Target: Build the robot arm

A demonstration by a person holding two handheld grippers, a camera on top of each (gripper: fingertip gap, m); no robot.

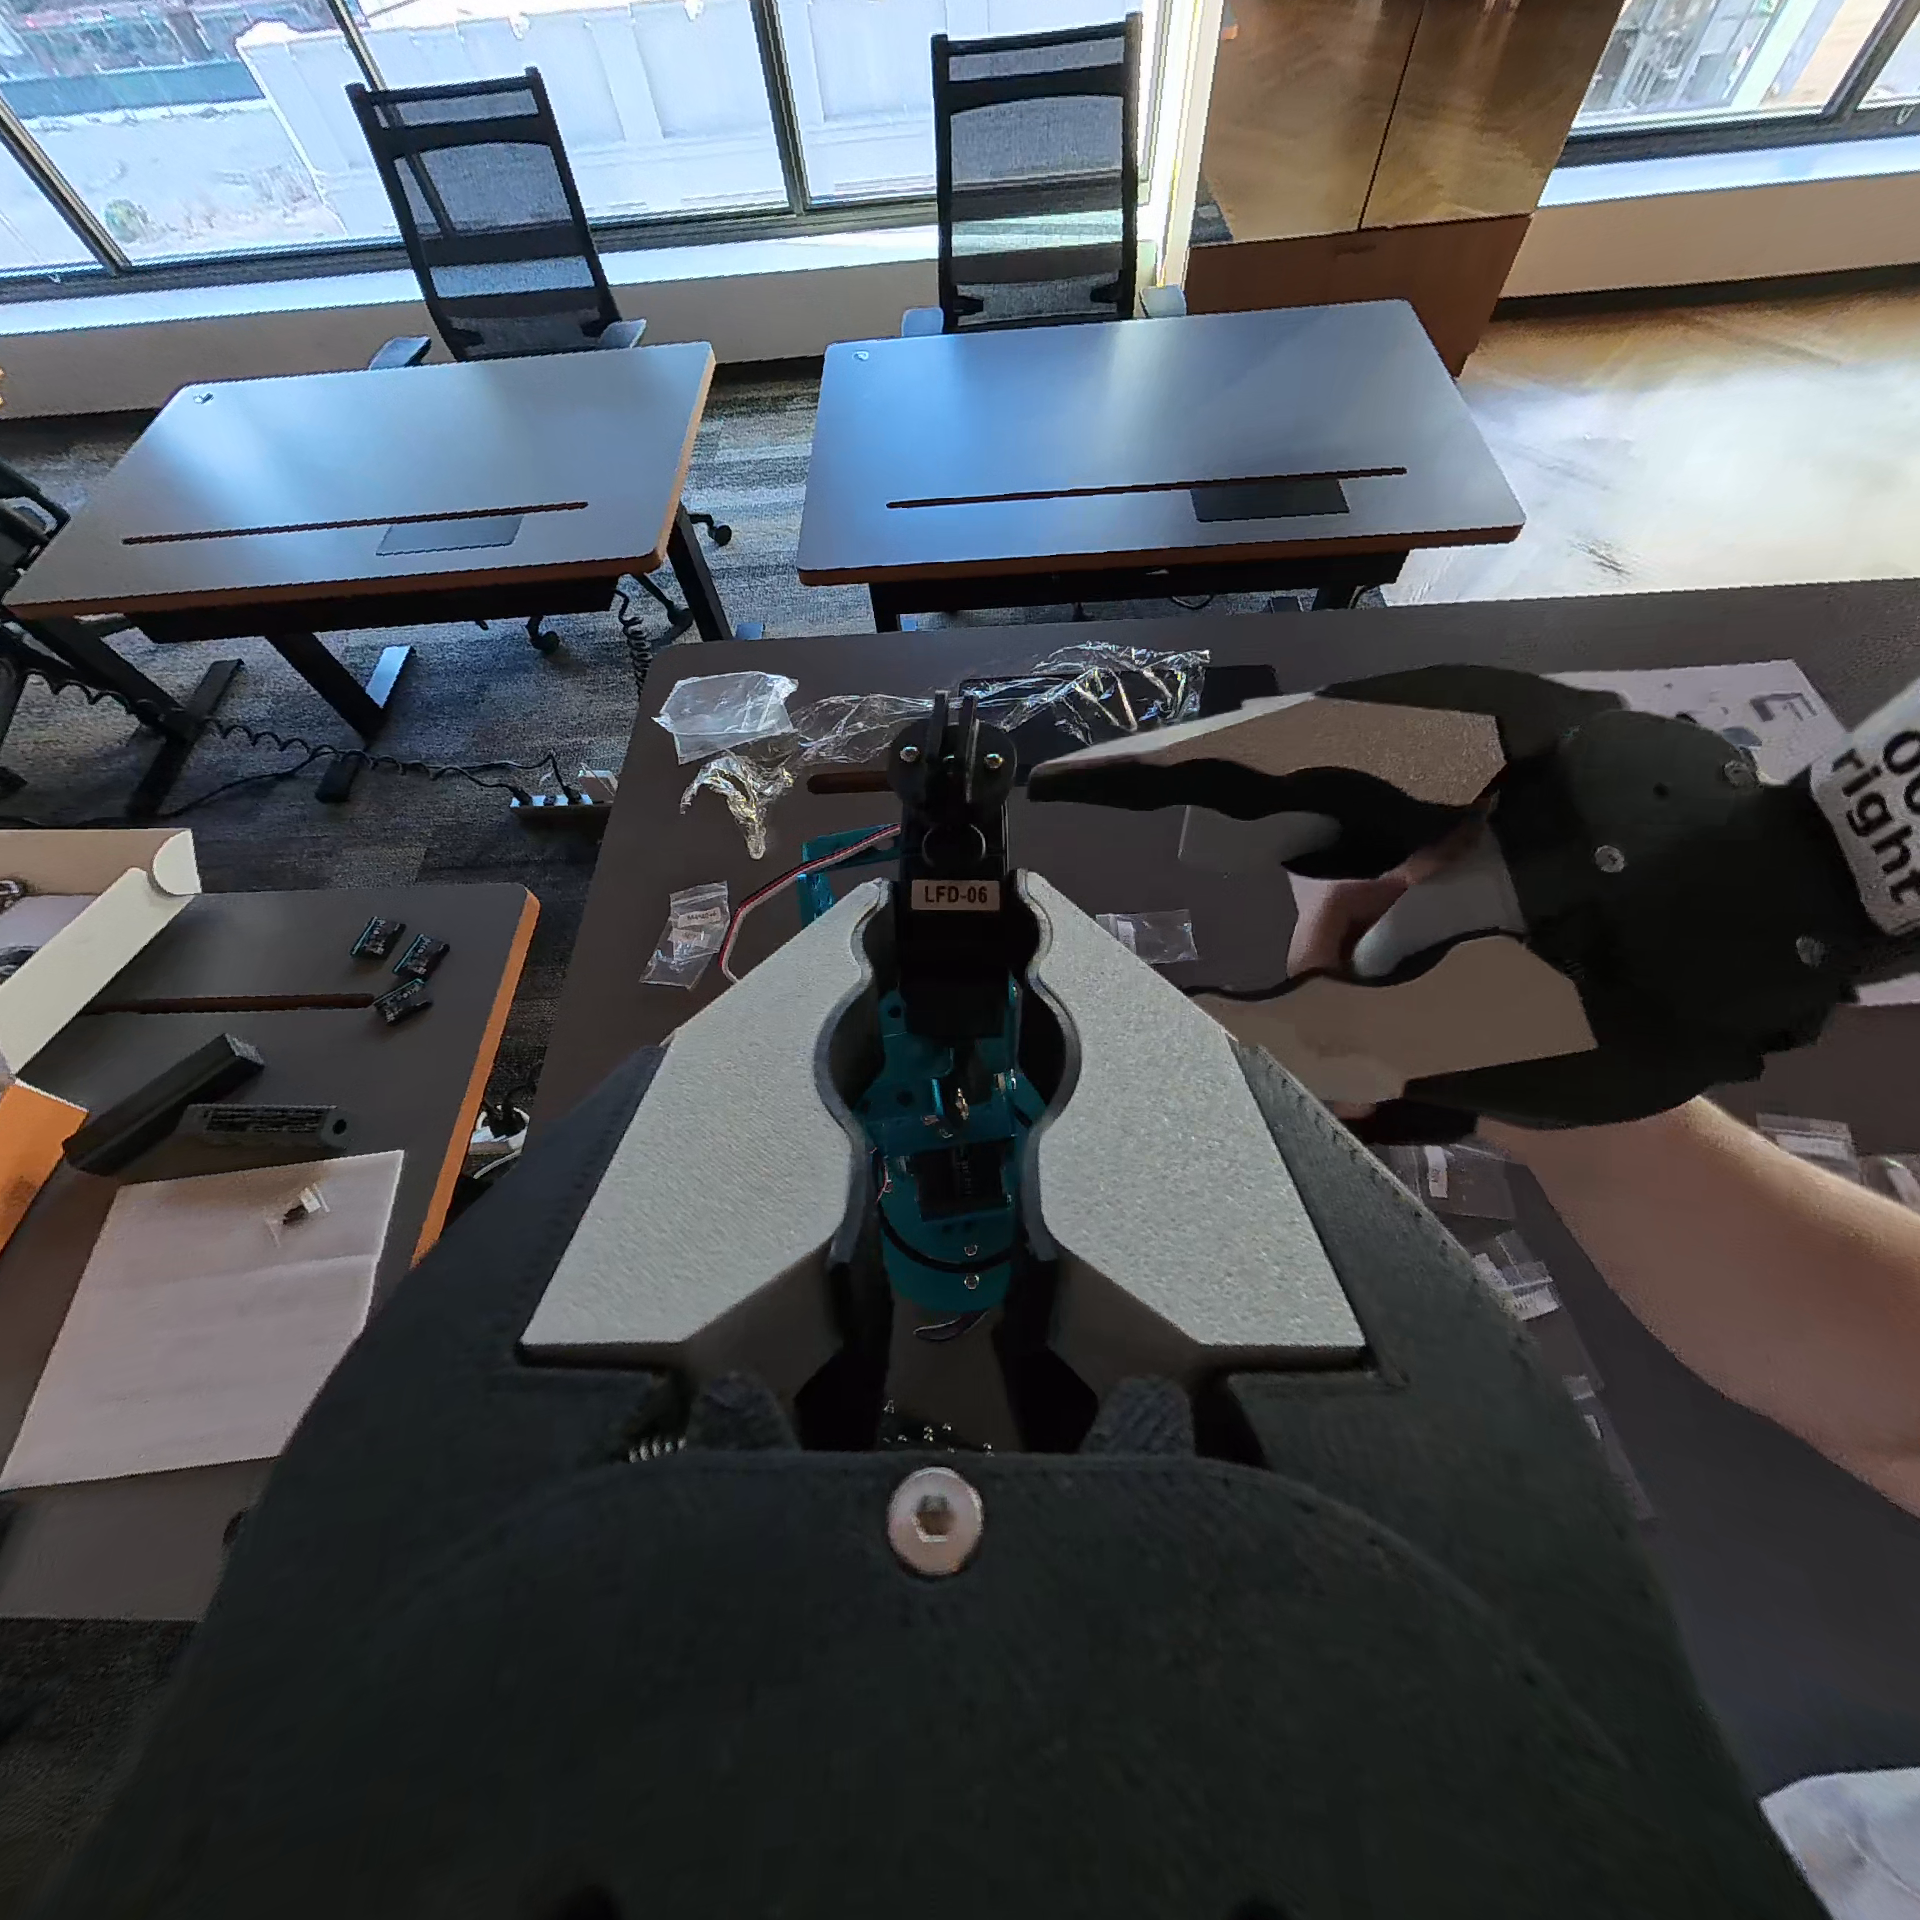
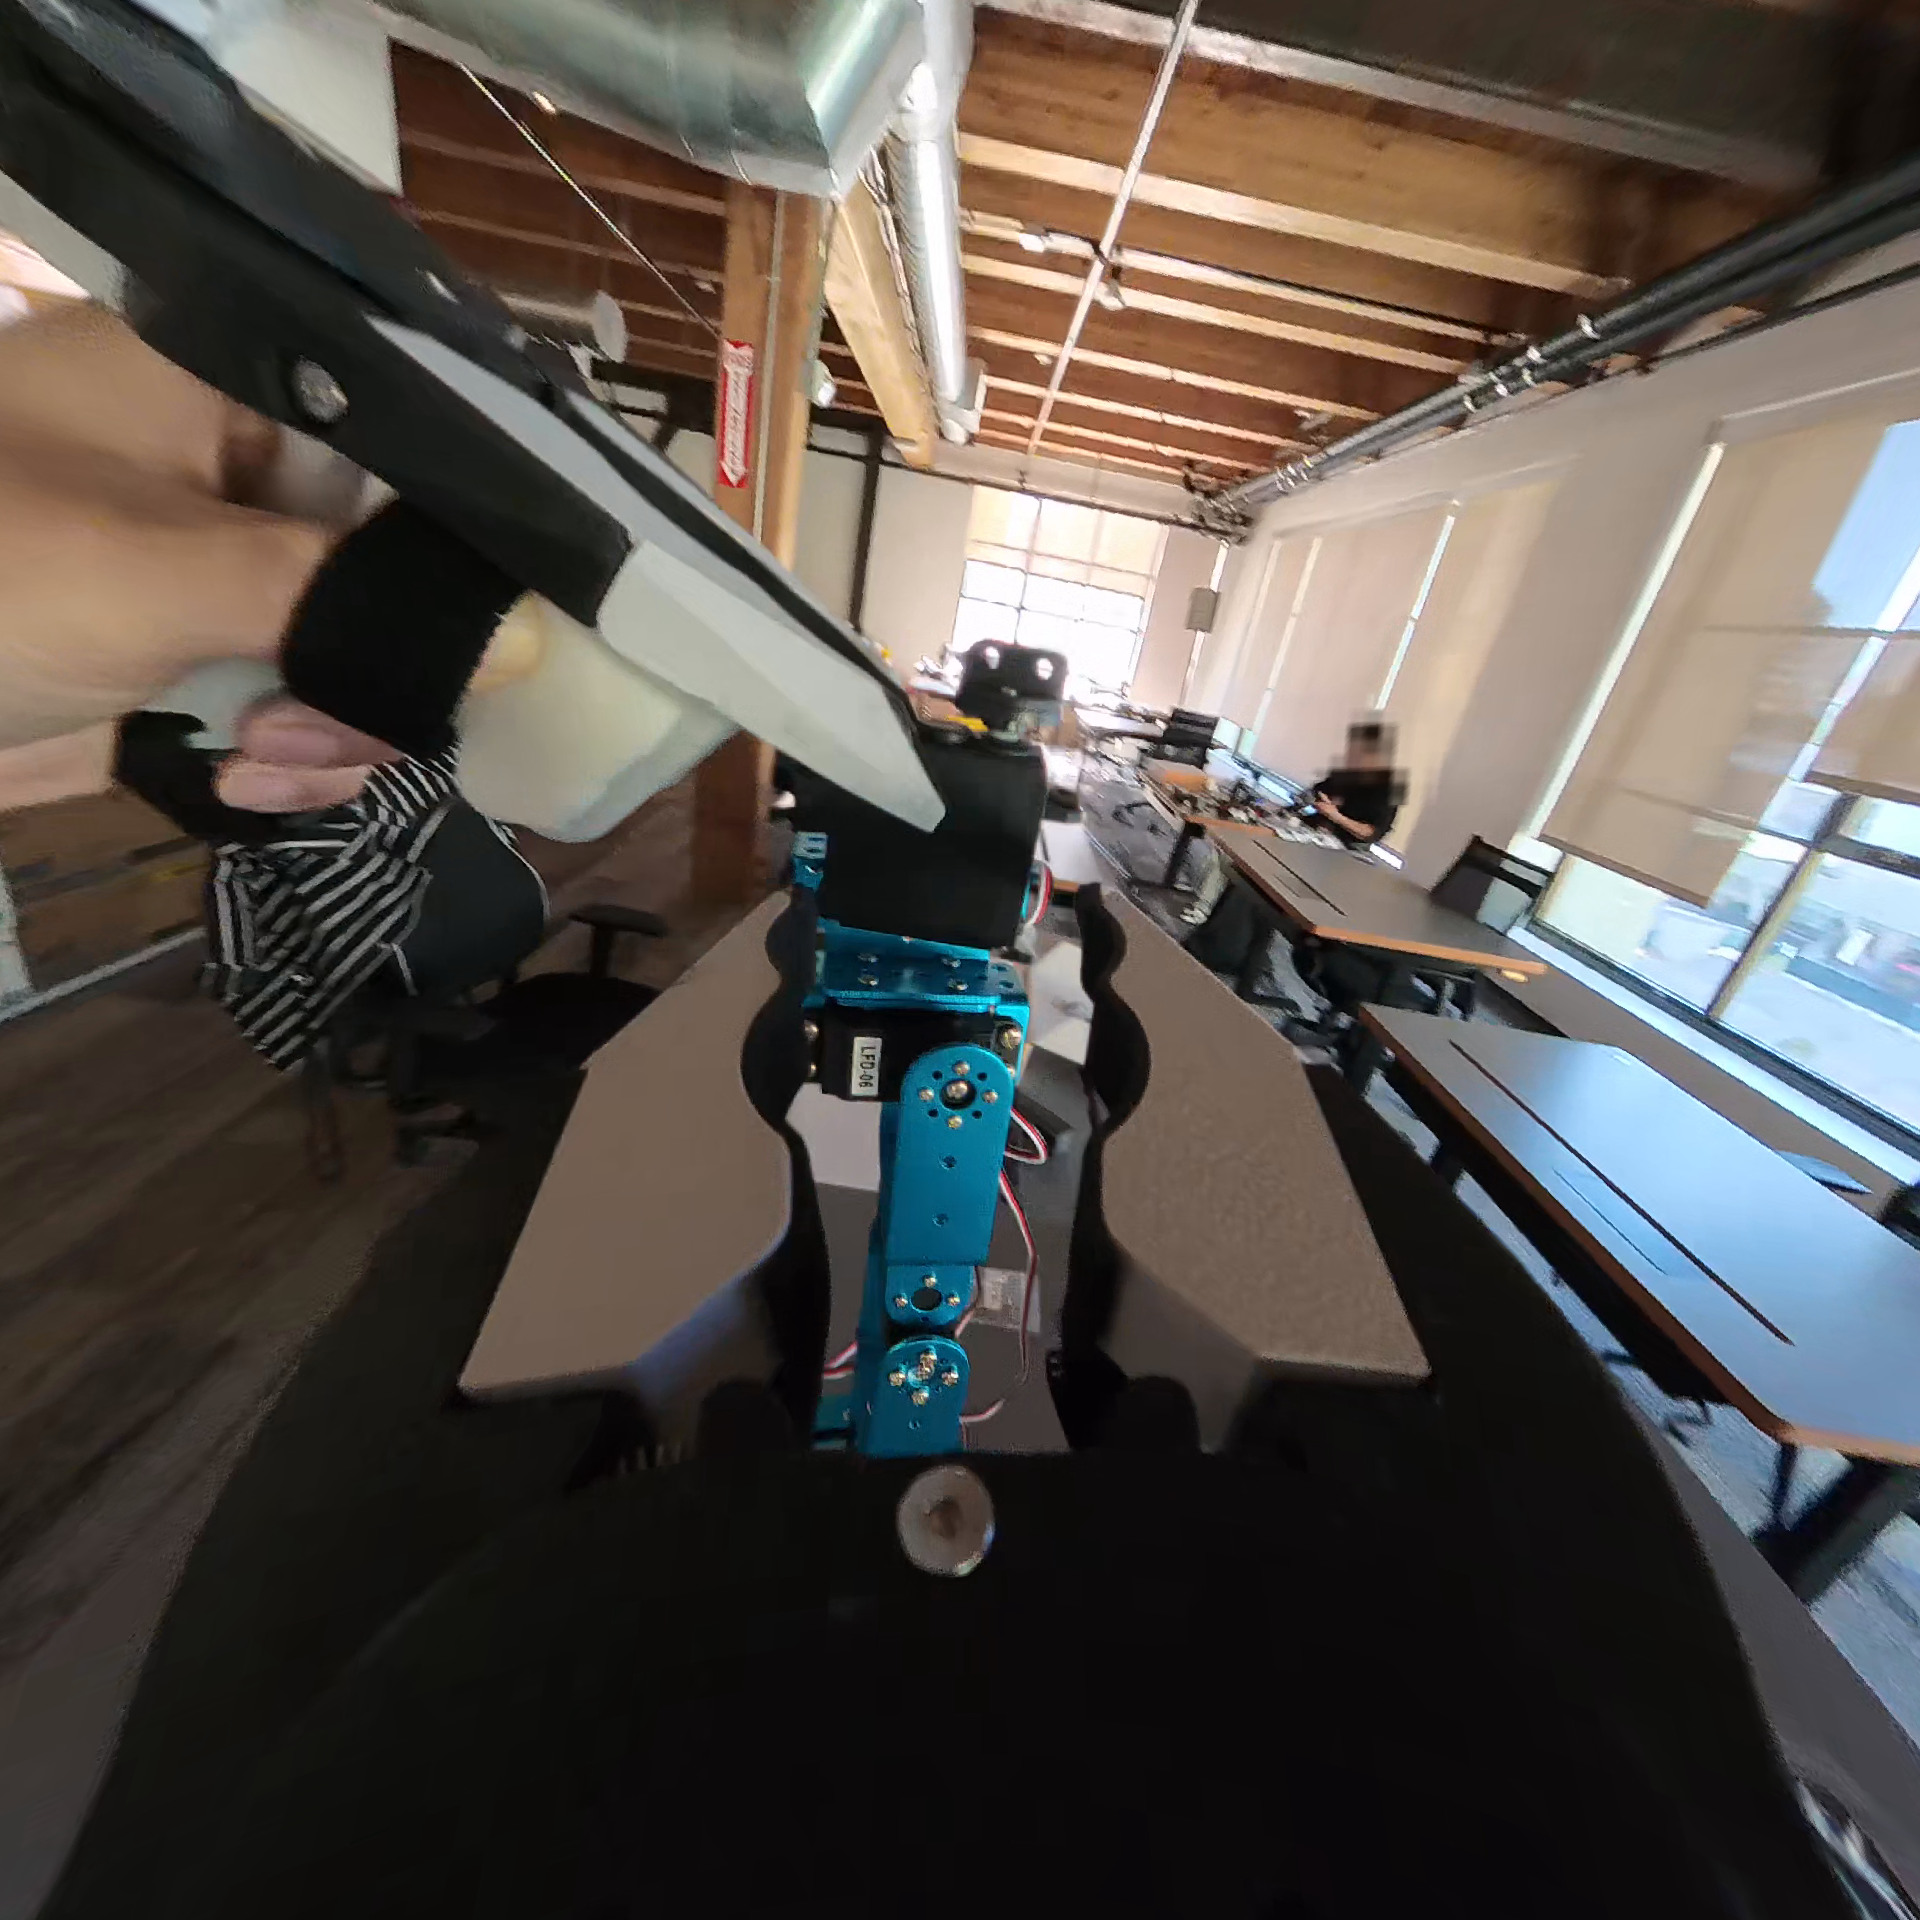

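Observation:
A small blue metal robot arm point(image 1: 940, 1132) with black servos stands on a dark table point(image 1: 1299, 634). My left gripper point(image 1: 954, 906) reaches down over it. Its two grey fingers are shut on the upper black servo point(image 1: 954, 966), one on each side. The right wrist view shows the same arm point(image 2: 945, 1143) upright just ahead, with the left gripper's finger point(image 2: 810, 707) pressed on the top servo point(image 2: 935, 862). My right gripper point(image 2: 935, 914) is open and empty, and the arm shows through the gap between its fingers. In the left wrist view it point(image 1: 1122, 883) hovers just right of the arm's top.
Crumpled clear plastic wrap point(image 1: 1091, 686) and small bags of parts point(image 1: 691, 935) lie on the table around the arm. A lower desk at left point(image 1: 457, 935) holds an open white box, small black parts and a white sheet. Empty desks and chairs point(image 1: 499, 208) stand beyond. Two people point(image 2: 1351, 790) sit farther off.

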